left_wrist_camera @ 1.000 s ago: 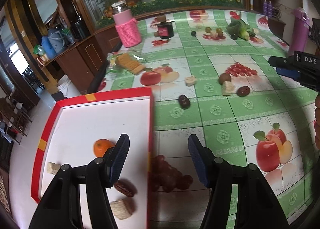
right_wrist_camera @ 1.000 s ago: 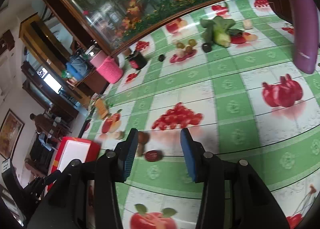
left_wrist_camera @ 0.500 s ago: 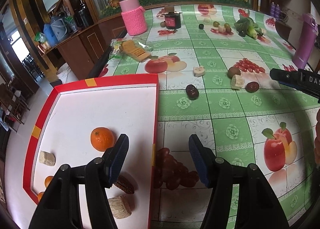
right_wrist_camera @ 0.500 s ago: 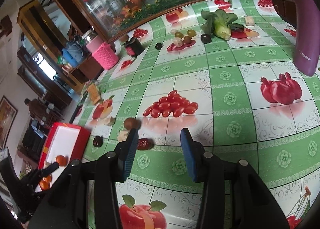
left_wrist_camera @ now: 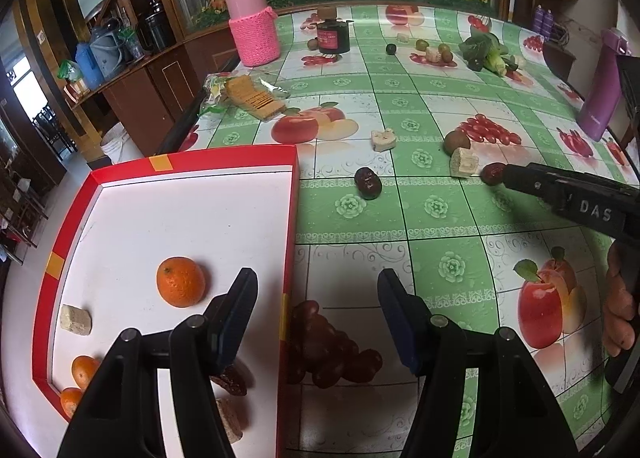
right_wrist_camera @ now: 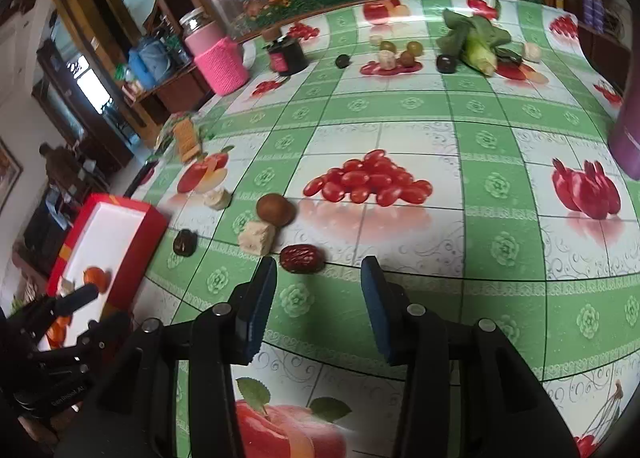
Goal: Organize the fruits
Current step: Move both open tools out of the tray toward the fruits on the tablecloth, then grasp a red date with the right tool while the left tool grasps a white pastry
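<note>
A red tray [left_wrist_camera: 291, 217] with a white floor holds an orange [left_wrist_camera: 180, 287], two smaller oranges, a date and pale cubes. My left gripper [left_wrist_camera: 314, 316] is open and empty over the tray's right edge. My right gripper [right_wrist_camera: 318, 290] is open and empty, just short of a red date [right_wrist_camera: 302, 258] on the tablecloth. Near that date lie a pale cube [right_wrist_camera: 257, 237], a brown kiwi [right_wrist_camera: 274, 209] and a dark date [right_wrist_camera: 185, 242]. The tray also shows in the right wrist view [right_wrist_camera: 150, 223].
A pink-sleeved jar [left_wrist_camera: 253, 29], a dark jar [left_wrist_camera: 333, 33], a cracker packet [left_wrist_camera: 252, 97], greens with corn [right_wrist_camera: 476, 43], small fruits [right_wrist_camera: 400, 51] and a purple bottle [left_wrist_camera: 602, 89] stand on the fruit-print tablecloth. Another pale piece [left_wrist_camera: 383, 139] lies mid-table. The table's left edge drops off beside the tray.
My right gripper has moved forward and down to the red date. My left gripper has drawn back and risen a little over the tray's right edge. Both stay open.
</note>
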{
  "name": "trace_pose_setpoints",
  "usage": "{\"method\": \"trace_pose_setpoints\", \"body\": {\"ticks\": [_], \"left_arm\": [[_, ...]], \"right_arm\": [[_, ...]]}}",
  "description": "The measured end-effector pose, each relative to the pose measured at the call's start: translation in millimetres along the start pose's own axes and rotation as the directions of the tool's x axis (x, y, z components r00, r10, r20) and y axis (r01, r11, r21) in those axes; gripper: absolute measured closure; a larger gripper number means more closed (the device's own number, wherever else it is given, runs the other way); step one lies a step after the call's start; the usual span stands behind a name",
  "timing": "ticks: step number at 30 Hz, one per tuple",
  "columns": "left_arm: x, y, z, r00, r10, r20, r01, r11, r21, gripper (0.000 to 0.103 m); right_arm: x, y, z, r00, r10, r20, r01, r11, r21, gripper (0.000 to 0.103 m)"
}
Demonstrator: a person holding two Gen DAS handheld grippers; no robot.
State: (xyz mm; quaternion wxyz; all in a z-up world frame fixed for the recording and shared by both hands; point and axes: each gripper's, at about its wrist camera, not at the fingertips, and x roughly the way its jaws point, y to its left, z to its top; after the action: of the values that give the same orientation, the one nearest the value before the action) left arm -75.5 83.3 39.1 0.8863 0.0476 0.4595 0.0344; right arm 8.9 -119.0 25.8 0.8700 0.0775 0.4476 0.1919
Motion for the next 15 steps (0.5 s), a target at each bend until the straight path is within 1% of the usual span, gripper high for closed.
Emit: {"method": "trace_pose_setpoints", "body": {"ticks": [4, 9, 15], "left_arm": [[2.1, -1.6, -0.2, 1.000, -0.011, -0.004, 0.011, 1.000, 0.000, 0.041], [3.3, -5.6, 2.4, 1.000, -0.030, -0.007, 0.030, 1.000, 0.005, 0.041], [-0.6, -13.3, 10.7, 0.999, -0.033, 0.004, 0.033, 0.999, 0.027, 0.041]], "right_arm": [[7.7, 11.9, -2.4, 0.999, -0.037, -0.004, 0.036, 0.998, -0.059, 0.057], [16.7, 16.4, -1.1, 0.998, -0.059, -0.018, 0.058, 0.996, -0.073, 0.057], [27.7, 24.3, 3.2, 0.993, -0.119, -0.005, 0.118, 0.987, -0.105, 0.057]]}}
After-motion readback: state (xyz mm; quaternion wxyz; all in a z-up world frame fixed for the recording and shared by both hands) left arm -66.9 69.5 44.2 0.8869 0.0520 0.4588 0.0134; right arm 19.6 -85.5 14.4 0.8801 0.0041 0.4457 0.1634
